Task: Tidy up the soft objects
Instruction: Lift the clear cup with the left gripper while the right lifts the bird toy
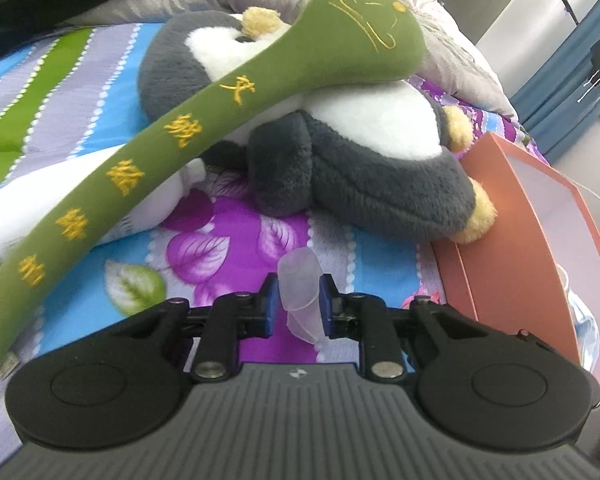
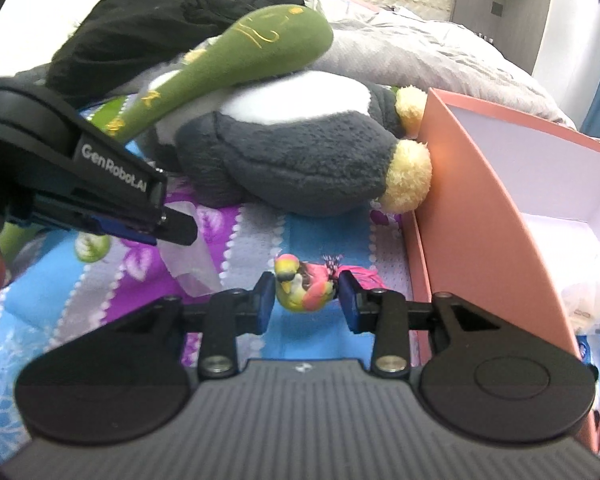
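My left gripper (image 1: 298,300) is shut on a small translucent soft piece (image 1: 302,290) just above the flowered bedsheet. It also shows in the right wrist view (image 2: 172,224), with the translucent piece (image 2: 188,268) under its tip. My right gripper (image 2: 306,300) has its jaws around a small multicoloured soft bird toy (image 2: 304,286); the pads look close to it but a small gap shows on the right. A grey and white penguin plush (image 1: 340,148) (image 2: 296,152) lies ahead, with a long green plush (image 1: 160,140) (image 2: 236,52) draped over it.
An open pink box (image 1: 532,240) (image 2: 480,220) with a white inside stands at the right, against the penguin's yellow feet. A grey quilt (image 2: 420,64) and black clothing (image 2: 140,20) lie behind. A white plush (image 1: 80,200) lies under the green one.
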